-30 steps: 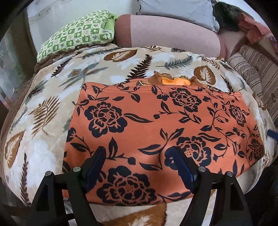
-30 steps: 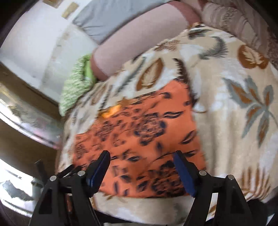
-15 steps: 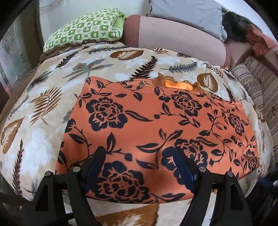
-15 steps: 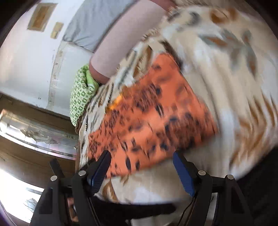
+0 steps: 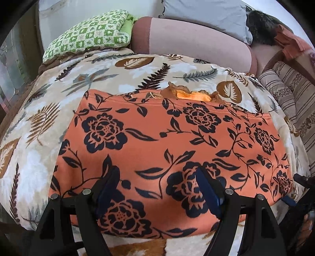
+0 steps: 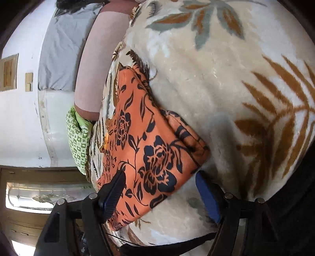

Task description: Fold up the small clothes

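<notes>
An orange garment with a dark floral print lies folded flat on a cream leaf-patterned blanket. A frilly orange edge sticks out at its far side. My left gripper is open and hovers over the garment's near edge, empty. My right gripper is open, rolled sideways at the garment's right corner. The corner lies between its jaws, not clamped. The right gripper's tip also shows in the left wrist view.
A green checked pillow, a pink bolster and a grey pillow line the far side. Striped cushions sit at the right. The blanket drops off at the near edge.
The right gripper has swung and rolled sideways, coming down close to the garment's right corner. The left gripper has drifted slightly and stays open over the near edge.
</notes>
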